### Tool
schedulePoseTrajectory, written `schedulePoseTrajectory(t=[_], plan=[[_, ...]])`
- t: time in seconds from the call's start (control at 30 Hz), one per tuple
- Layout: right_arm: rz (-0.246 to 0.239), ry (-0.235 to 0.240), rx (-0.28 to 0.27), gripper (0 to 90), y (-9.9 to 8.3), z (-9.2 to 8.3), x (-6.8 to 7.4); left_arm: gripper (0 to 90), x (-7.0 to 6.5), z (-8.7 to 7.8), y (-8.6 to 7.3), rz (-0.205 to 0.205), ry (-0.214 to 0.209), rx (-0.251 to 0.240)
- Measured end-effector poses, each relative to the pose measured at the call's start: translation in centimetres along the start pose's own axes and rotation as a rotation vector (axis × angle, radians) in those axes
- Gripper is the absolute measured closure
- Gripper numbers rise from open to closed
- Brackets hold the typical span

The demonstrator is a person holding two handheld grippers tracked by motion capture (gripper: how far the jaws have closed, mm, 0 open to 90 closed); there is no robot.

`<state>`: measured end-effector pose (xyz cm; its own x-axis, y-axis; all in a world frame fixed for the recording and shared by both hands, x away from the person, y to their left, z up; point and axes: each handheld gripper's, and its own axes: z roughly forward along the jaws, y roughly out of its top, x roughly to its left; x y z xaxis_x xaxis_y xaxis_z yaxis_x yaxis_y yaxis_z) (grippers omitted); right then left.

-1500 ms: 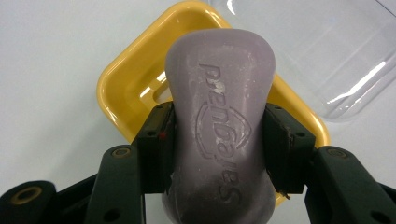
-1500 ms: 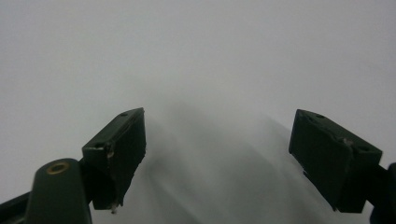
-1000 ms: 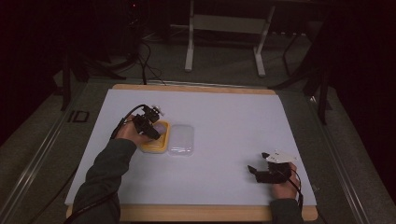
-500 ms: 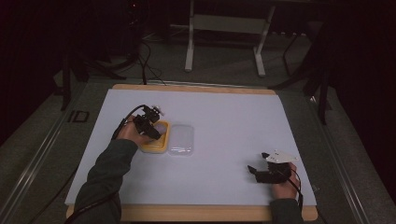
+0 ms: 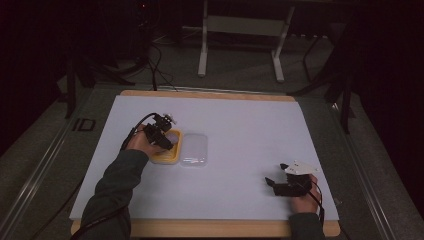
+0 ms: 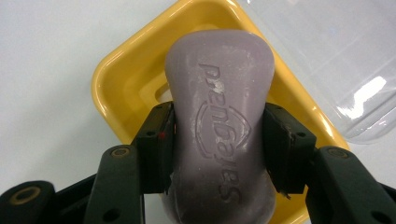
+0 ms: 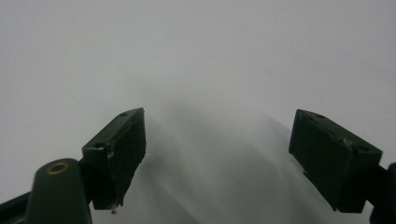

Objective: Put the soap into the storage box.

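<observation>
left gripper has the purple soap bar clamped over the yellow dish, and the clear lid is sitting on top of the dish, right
Not quite. The left gripper does clamp the purple soap bar over the yellow dish, but the clear lid is not on top of the dish: it lies on the table beside it. The left gripper view shows the dish open, and the high view shows the lid next to it.

High view dim w/ dark surroundings, gripper views brighter; glare on clear lid [image 6: 345, 70], right view's bg blurry.

Dim room, white-topped table [image 5: 260, 125] with wooden edge, grey floor [image 5: 240, 70], white metal stand [image 5: 240, 30], dark cables [image 5: 155, 60] behind
</observation>
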<state>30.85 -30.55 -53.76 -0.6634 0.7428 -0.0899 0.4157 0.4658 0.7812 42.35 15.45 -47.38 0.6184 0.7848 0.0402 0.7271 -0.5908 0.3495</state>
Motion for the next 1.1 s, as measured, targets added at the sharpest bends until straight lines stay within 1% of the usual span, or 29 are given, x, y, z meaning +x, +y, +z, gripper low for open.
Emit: schedulePoseTrajectory(t=[0.03, 0.07, 0.13, 0.2, 0.27, 0.33, 0.43, 0.5, 0.73, 0.8, 0.83, 1.03, 1.1], plan=[[0.001, 0.0, 0.0, 18.4, 0.0, 0.0, 0.0, 45.9, 0.1, -0.2, 0.0, -0.011, -0.017, -0.016], [0.001, 0.0, 0.0, 18.5, 0.0, 0.0, 0.0, 43.8, 0.2, -0.5, 0.0, -0.014, -0.028, -0.025], [0.0, 0.0, 0.001, 18.5, 0.0, 0.0, 0.0, 40.4, 0.1, -0.9, 0.0, -0.005, -0.013, -0.035], [0.0, 0.0, 0.001, 18.5, 0.0, 0.0, 0.0, 38.0, 0.1, -1.4, 0.0, 0.004, -0.011, -0.049], [0.0, 0.0, 0.0, 18.5, 0.0, 0.0, 0.0, 37.3, 0.2, -1.7, 0.0, -0.001, -0.008, -0.06], [0.0, -0.001, 0.001, 18.5, 0.0, 0.0, 0.0, 36.9, 0.2, -1.9, 0.0, 0.01, -0.01, -0.07], [0.0, 0.0, 0.002, 18.4, 0.0, 0.0, 0.0, 36.4, 0.1, -2.1, -0.1, 0.014, -0.007, -0.076], [0.0, 0.0, 0.002, 18.5, 0.0, 0.0, 0.0, 36.2, 0.0, -2.2, -0.1, 0.023, -0.006, -0.083], [-0.001, -0.001, 0.003, 18.5, 0.0, 0.0, 0.0, 35.5, -0.5, -2.7, -0.2, 0.041, 0.004, -0.089], [0.0, -0.001, 0.002, 18.5, 0.0, 0.0, 0.0, 35.8, -0.7, -2.9, -0.4, 0.054, 0.022, -0.113], [0.0, -0.001, 0.003, 18.5, 0.0, 0.0, 0.1, 36.2, -0.8, -3.1, -0.4, 0.067, 0.025, -0.124], [-0.001, -0.003, 0.004, 18.5, 0.0, 0.0, 0.1, 35.7, -1.5, -3.4, -0.7, 0.111, 0.015, -0.146], [0.0, -0.003, 0.003, 18.4, 0.0, 0.0, 0.1, 35.7, -1.9, -3.4, -0.7, 0.137, 0.011, -0.153]])
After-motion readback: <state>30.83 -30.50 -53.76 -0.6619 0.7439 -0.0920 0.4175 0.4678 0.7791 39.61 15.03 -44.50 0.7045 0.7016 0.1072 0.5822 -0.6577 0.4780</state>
